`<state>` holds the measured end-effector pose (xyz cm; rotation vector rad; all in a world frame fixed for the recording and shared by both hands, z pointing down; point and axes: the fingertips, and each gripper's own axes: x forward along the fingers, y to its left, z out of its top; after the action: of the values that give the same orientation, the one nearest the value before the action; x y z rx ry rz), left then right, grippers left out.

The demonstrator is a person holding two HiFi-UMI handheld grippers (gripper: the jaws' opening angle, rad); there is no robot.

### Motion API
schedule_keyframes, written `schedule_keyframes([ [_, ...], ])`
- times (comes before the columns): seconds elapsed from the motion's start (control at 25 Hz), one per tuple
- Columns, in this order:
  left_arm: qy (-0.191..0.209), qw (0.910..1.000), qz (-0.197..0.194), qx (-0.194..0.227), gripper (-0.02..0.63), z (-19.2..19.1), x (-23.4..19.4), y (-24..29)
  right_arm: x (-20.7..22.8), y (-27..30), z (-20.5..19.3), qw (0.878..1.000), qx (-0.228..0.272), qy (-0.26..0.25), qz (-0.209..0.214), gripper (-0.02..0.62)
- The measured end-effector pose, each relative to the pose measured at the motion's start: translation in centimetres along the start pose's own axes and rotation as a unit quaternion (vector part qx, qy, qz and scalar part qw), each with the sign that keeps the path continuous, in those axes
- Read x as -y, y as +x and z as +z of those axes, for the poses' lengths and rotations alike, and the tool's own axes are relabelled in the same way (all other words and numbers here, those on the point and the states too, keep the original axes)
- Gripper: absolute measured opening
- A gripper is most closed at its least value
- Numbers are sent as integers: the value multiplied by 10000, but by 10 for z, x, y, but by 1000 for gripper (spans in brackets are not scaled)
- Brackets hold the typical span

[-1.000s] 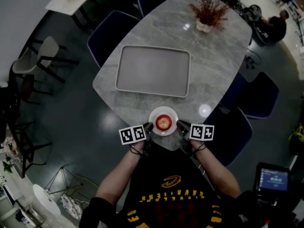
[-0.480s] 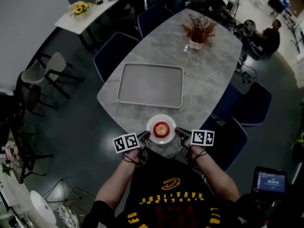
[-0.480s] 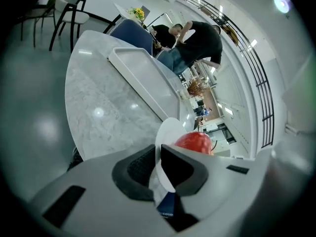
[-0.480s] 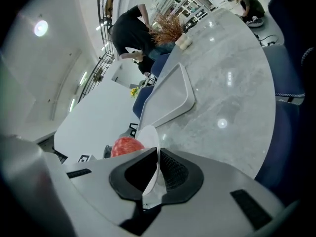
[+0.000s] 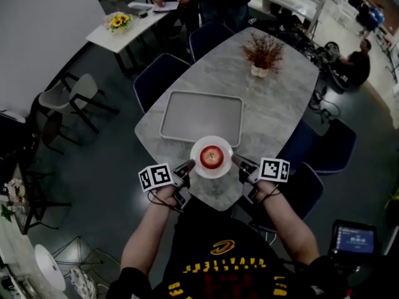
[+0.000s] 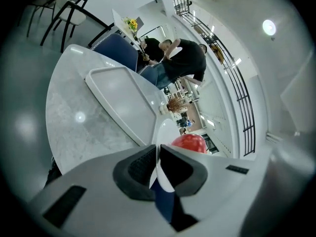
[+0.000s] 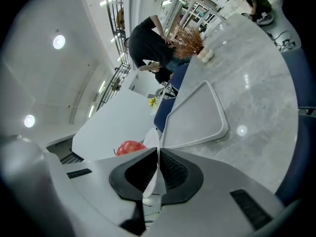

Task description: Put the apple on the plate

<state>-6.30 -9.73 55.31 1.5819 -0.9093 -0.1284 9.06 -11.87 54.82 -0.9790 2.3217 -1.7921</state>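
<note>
Between the two sets of jaws, plate [image 5: 198, 149] with apple [image 5: 211, 157] seated at its centre: left gripper [image 5: 189, 165] jaws closing tight on one rim, right gripper [image 5: 235, 159] jaws clamped on the opposite rim; placing is judged done, a level set-down on the counter [image 5: 277, 104] being called for next.

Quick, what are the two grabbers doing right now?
Left gripper: closed on the rim of the plate, which carries the apple.
Right gripper: closed on the plate's opposite rim.
</note>
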Motion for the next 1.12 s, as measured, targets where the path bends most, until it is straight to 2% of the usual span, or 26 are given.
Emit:
schedule_keyframes([
  [0.2, -78, 9996, -230, 138, 29, 30, 10, -1, -20, 16, 23, 9997, 100, -30, 213, 26],
  [0.36, -45, 9996, -279, 52, 28, 57, 10, 10, -18, 30, 39, 9995, 186, 259, 9, 26],
  [0.68, 14, 9991, -355, -228, 25, 117, 0, 42, -8, 76, 78, 9989, 370, 269, -29, 26],
  [0.8, 5, 9988, -373, -322, 26, 135, -6, 55, -1, 90, 89, 9983, 394, 387, -204, 26],
  [1.12, -44, 9975, -330, -626, 25, 162, -36, 93, 28, 123, 110, 9972, 544, 326, -399, 26],
])
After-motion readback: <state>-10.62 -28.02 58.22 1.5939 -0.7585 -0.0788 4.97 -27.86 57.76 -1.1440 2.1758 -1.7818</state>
